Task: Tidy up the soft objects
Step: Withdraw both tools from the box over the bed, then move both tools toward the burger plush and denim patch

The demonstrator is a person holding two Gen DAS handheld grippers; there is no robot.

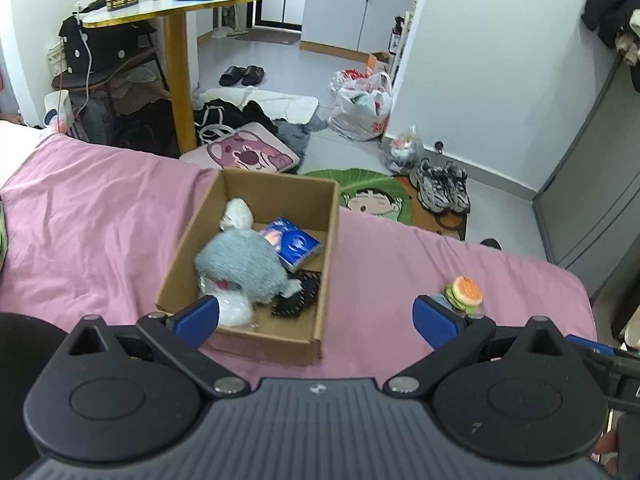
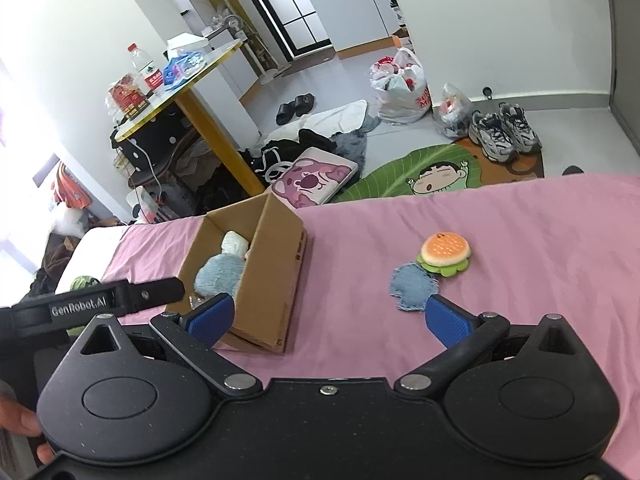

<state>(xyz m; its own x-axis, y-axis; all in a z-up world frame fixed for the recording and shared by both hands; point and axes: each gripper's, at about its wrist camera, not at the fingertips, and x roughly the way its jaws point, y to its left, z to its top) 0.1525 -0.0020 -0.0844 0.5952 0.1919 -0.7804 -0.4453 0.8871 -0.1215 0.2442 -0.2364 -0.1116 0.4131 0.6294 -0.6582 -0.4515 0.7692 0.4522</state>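
Observation:
A cardboard box (image 1: 328,240) (image 2: 276,276) sits on the pink bedsheet (image 1: 92,232). Inside lie a grey plush toy (image 1: 240,266), a white soft piece (image 1: 238,212), a blue packet (image 1: 296,246) and a black item (image 1: 298,296). A plush burger (image 1: 464,294) (image 2: 444,252) lies on the sheet right of the box, touching a denim patch (image 2: 414,286). My left gripper (image 1: 316,320) hovers open above the box's near edge, holding nothing. My right gripper (image 2: 328,318) is open too, between box and denim patch, empty.
Beyond the bed edge the floor holds a pink cartoon cushion (image 1: 250,154), a green cartoon rug (image 1: 368,196), sneakers (image 1: 444,186), plastic bags (image 1: 362,106) and black clothes. A yellow-legged table (image 1: 176,76) stands at the back left. A grey cabinet (image 1: 600,184) is at right.

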